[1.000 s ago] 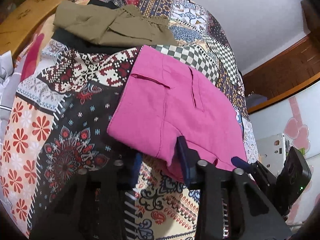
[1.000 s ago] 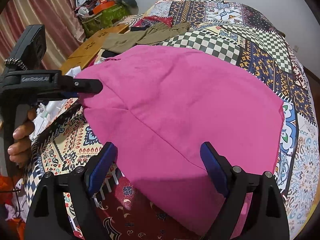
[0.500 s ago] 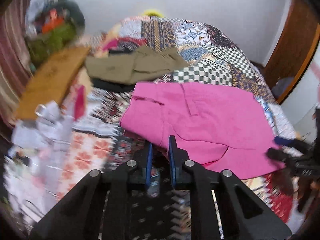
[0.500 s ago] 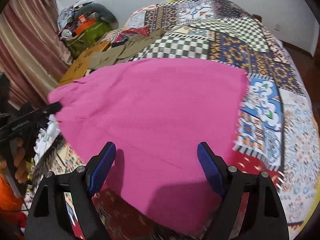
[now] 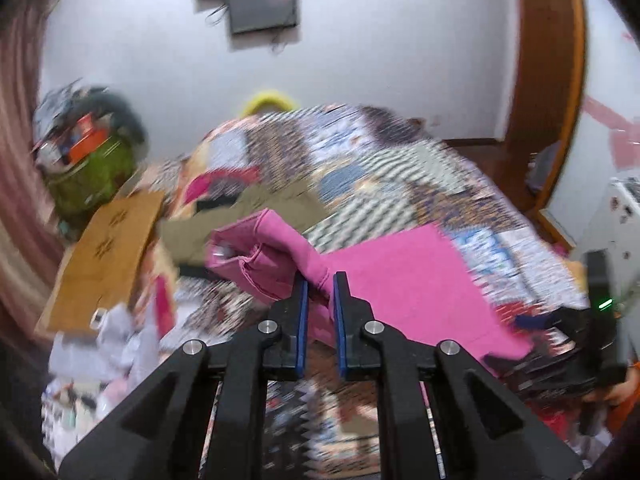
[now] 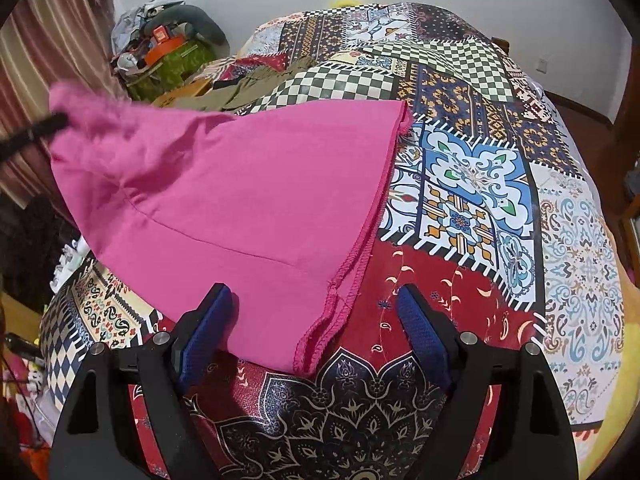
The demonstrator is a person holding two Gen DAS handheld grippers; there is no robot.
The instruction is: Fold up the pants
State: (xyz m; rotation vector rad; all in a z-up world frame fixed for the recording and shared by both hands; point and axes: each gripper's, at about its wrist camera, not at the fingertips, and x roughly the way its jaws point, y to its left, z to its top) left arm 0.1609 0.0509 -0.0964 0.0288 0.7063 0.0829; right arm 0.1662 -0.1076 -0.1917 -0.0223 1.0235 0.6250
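Note:
The pink pants [image 6: 240, 184] lie partly on the patchwork bedspread [image 6: 480, 184], with their left end lifted off it. My left gripper [image 5: 320, 292] is shut on a bunched fold of the pink pants [image 5: 280, 256] and holds it up above the bed; the view is blurred. My right gripper [image 6: 312, 312] is open, its blue pads either side of the stitched hem corner [image 6: 336, 300], low over the bed. The left gripper also shows at the far left of the right wrist view [image 6: 36, 132], blurred.
Olive-green clothes [image 6: 256, 84] lie further up the bed. A cardboard box [image 5: 104, 256] and a green bag with clutter [image 6: 168, 56] stand left of the bed. A striped curtain [image 6: 44, 56] hangs at the left. Wooden door frame [image 5: 548, 80] at the right.
My left gripper closed on the pants' edge and lifted it up off the bed. The cloth has drawn left, uncovering more bedspread on the right. My right gripper stayed open.

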